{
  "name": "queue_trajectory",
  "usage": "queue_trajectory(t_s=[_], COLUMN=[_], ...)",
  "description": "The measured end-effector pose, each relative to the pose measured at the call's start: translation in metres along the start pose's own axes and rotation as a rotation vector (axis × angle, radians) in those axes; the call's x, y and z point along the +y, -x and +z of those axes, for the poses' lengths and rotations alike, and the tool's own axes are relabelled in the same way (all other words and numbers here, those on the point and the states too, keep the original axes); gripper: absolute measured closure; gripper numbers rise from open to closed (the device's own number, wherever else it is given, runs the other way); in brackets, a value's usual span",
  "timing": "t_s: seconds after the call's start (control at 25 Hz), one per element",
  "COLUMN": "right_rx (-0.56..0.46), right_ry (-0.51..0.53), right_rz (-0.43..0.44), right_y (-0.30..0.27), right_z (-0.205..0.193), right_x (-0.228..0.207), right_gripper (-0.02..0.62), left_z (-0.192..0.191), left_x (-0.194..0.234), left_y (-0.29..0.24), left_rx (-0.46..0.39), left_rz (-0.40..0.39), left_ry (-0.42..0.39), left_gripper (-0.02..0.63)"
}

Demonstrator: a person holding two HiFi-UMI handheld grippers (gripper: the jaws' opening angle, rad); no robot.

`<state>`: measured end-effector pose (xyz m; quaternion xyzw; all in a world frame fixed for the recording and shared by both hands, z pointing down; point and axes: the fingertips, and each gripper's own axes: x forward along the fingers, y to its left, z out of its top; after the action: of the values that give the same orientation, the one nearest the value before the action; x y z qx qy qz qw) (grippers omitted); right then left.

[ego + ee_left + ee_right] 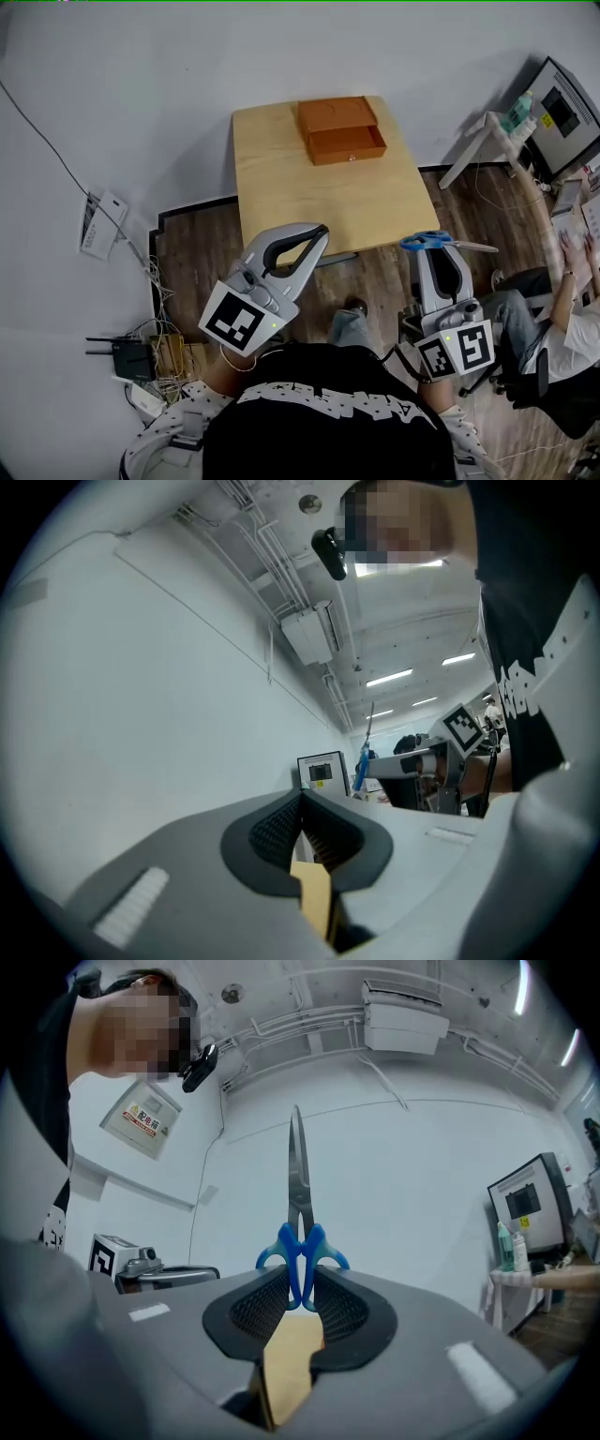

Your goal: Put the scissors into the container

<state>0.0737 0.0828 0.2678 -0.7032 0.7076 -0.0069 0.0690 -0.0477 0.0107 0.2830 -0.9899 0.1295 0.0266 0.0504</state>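
Left tool [314,242] is hanging clenched shut on nothing, just short of the pale wooden counter [281,187]. Right tool [433,251] is grasping the blue-handled steel scissors [441,242] by the handles, blades sticking clear of its jaws.

Carrying step, I judge. The next move is reaching forward-left to the orange wooden drawer box [339,129], well ahead of both tools. Nothing is showing inside it.

The wooden table [300,202] bears an orange container [341,129].
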Motion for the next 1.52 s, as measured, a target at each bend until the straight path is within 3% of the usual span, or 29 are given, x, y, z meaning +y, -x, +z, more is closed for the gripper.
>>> queue_trajectory(t_s=[0.96, 1.52], right_rx=[-0.014, 0.012], right_ry=[-0.067, -0.067], right_rz=[0.13, 0.262], right_y=[-0.063, -0.107], right_z=[0.007, 0.008], right_x=[-0.112, -0.147], right_gripper=[0.499, 0.499], left_z=[0.001, 0.001], left_x=[0.02, 0.048], left_y=[-0.105, -0.135], left_rx=[0.075, 0.064], left_rz=[0.137, 0.293], left_ry=[-0.058, -0.033], left_gripper=[0.606, 0.606])
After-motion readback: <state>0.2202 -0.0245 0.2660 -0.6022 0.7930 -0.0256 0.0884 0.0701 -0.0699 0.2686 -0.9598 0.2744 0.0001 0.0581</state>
